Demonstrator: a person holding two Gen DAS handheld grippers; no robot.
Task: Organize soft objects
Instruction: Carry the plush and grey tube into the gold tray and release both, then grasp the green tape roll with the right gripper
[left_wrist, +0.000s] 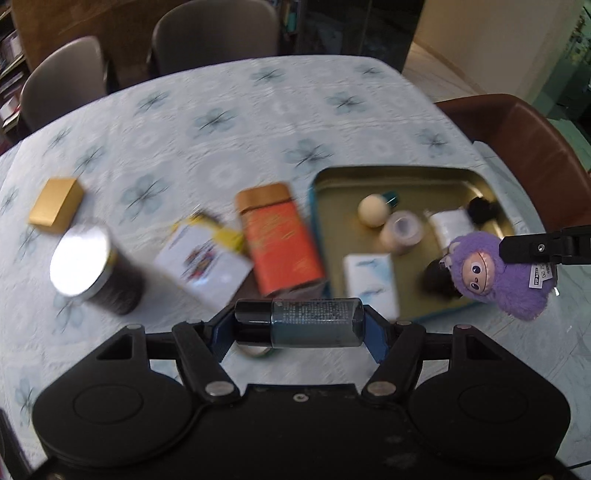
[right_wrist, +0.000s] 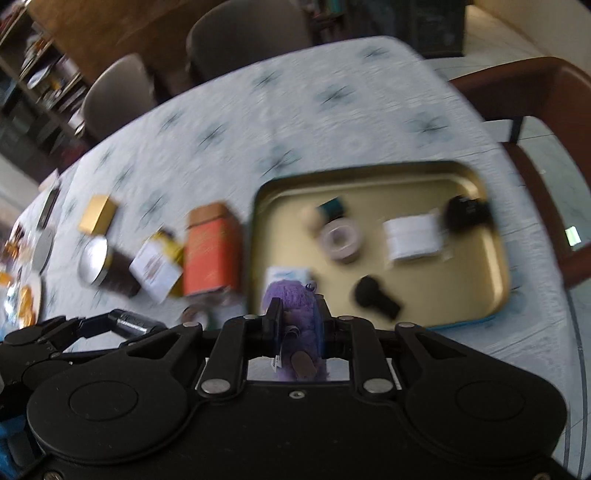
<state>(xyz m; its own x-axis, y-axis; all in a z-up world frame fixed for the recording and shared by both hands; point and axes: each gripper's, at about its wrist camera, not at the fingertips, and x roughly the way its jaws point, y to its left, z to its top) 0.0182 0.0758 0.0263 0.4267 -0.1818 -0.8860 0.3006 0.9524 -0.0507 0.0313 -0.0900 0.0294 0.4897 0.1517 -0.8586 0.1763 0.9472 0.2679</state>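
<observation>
The purple plush (left_wrist: 498, 275) hung in the right gripper (right_wrist: 295, 325), its jaws closed tight on its fuzzy body. In the left wrist view it hung over the near right corner of the tray (left_wrist: 388, 171), at the rim, its face turned toward the left gripper (left_wrist: 299, 325) and its white tags sticking out to the right. Its long axis ran roughly upright, with the head at upper left and the body trailing lower right. In the right wrist view only its back and a tag showed between the pads, just this side of the tray's near left edge.

The left gripper held a dark bottle (left_wrist: 306, 323) crosswise, its long axis level from finger to finger, black cap at the left and base at the right. The jaws stood about half apart, pressed on the bottle's two ends.

The gold tray with a blue outer edge lay on the tablecloth (left_wrist: 221, 110). In it lay a cream ball (left_wrist: 373, 210), a roll of tape (left_wrist: 400, 230), a white packet (left_wrist: 373, 288), a white card (left_wrist: 452, 223) and two black items, too blurred to name.

Left of the tray stood an orange tin (left_wrist: 280, 243), then a white and yellow box (left_wrist: 205, 262), a dark can with a silver lid (left_wrist: 88, 266) and a small gold box (left_wrist: 55, 205). Another tape roll (right_wrist: 195, 315) lay near the front edge. Chairs (left_wrist: 214, 37) stood around the far side of the table.
</observation>
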